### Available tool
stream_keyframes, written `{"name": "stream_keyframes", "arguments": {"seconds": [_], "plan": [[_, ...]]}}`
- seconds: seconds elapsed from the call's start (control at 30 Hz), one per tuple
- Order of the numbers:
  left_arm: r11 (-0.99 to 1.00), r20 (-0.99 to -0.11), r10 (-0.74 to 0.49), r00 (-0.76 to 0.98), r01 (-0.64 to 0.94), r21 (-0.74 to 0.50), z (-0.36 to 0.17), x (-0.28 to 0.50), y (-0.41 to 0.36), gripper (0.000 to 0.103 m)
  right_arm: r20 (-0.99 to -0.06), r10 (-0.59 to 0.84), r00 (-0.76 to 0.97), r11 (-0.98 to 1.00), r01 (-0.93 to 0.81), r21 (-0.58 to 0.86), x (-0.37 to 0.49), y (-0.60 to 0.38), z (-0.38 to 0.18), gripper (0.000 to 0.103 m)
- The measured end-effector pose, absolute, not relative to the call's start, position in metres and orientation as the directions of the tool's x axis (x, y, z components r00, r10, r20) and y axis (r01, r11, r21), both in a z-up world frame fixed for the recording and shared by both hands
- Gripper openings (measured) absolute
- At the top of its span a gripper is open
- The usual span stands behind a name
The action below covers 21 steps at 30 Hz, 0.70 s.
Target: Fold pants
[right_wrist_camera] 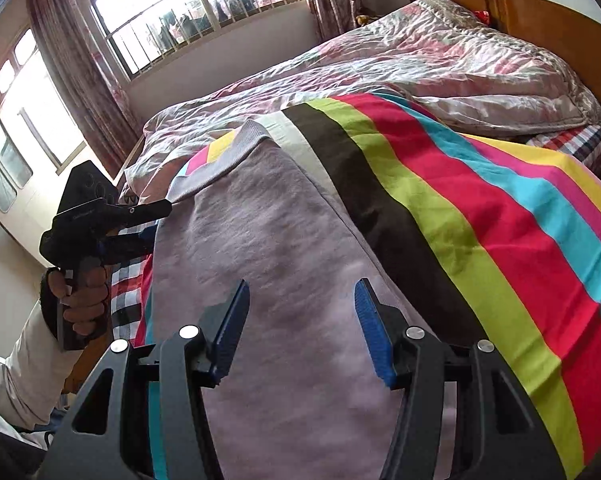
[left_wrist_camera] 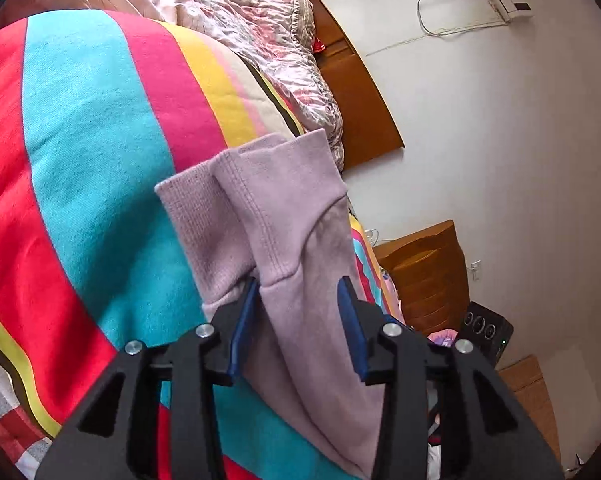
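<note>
The pants [right_wrist_camera: 284, 264], a pale lilac knit garment with ribbed cuffs, are laid lengthwise on the bed, on top of a striped blanket [right_wrist_camera: 480, 216] of red, turquoise, pink, yellow, lime and dark bands. A crumpled floral quilt [right_wrist_camera: 400, 52] is seen further up the bed, against the wooden headboard [right_wrist_camera: 548, 20].

In the left wrist view, the two leg ends of the pants [left_wrist_camera: 268, 208] are observed side by side, one cuff overlapping the other. The left gripper [left_wrist_camera: 300, 320] is positioned over them with its jaws parted. The fabric runs between the blue pads; the left-hand pad [left_wrist_camera: 242, 324] lies against a seam fold, while the other pad stands clear of the cloth. No clamping is evident, and the gripper is recorded as released. A wooden nightstand [left_wrist_camera: 424, 268] is noted beside the bed.

In the right wrist view, the right gripper [right_wrist_camera: 302, 320] is held above the broad middle of the pants, angled downward, with its jaws wide apart and nothing pressed between them. It is recorded as released. At the left edge of this view, the left gripper [right_wrist_camera: 140, 224] is seen at the pants' edge, its handle grasped by a hand [right_wrist_camera: 80, 300] in a white sleeve [right_wrist_camera: 24, 372]. A barred window [right_wrist_camera: 188, 12] with patterned curtains is noted behind.
</note>
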<state>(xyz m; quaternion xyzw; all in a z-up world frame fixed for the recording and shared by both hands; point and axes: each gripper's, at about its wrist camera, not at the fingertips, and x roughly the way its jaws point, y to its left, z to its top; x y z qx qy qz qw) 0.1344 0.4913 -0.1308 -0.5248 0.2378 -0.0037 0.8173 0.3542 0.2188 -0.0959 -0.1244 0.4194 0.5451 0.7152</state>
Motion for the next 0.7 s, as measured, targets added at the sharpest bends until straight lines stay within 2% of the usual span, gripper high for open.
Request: {"name": "stream_keyframes", "arguments": {"seconds": [0.17,0.27,0.37,0.43,0.47,0.5,0.57,0.7], "plan": [[0.427,-0.369,-0.255,0.894,-0.239,-0.872,-0.141,0.132,0.486,0.041,-0.747,0.665,0.009,0.285,-0.928,0.242,0.375,0.278,-0.098,0.053],[0.426,-0.369,-0.243,0.897,-0.243,-0.871,-0.144,0.130,0.482,0.041,-0.721,0.692,-0.031,0.238,-0.933,0.268,0.385,0.301,-0.095,0.046],[0.436,-0.374,-0.231,0.898,-0.248,-0.865,-0.145,0.128,0.477,0.040,-0.727,0.685,-0.044,0.218,-0.940,0.262,0.388,0.318,-0.098,0.044],[0.451,-0.382,-0.220,0.897,-0.254,-0.856,-0.145,0.127,0.475,0.036,-0.730,0.682,-0.032,0.215,-0.946,0.242,0.388,0.323,-0.100,0.033],[0.463,-0.394,-0.210,0.895,-0.264,-0.846,-0.145,0.126,0.475,0.025,-0.729,0.684,-0.035,0.210,-0.947,0.243,0.387,0.324,-0.101,0.022],[0.480,-0.408,-0.201,0.891,-0.274,-0.834,-0.144,0.123,0.470,0.007,-0.724,0.689,-0.033,0.204,-0.950,0.238,0.386,0.322,-0.101,0.013],[0.521,-0.425,-0.171,0.889,-0.284,-0.805,-0.138,0.123,0.464,0.007,-0.714,0.700,0.015,0.221,-0.955,0.197,0.381,0.319,-0.097,0.006],[0.589,-0.442,-0.109,0.891,-0.300,-0.750,-0.110,0.113,0.454,0.007,-0.677,0.734,0.054,0.217,-0.963,0.158,0.364,0.316,-0.072,0.005]]}}
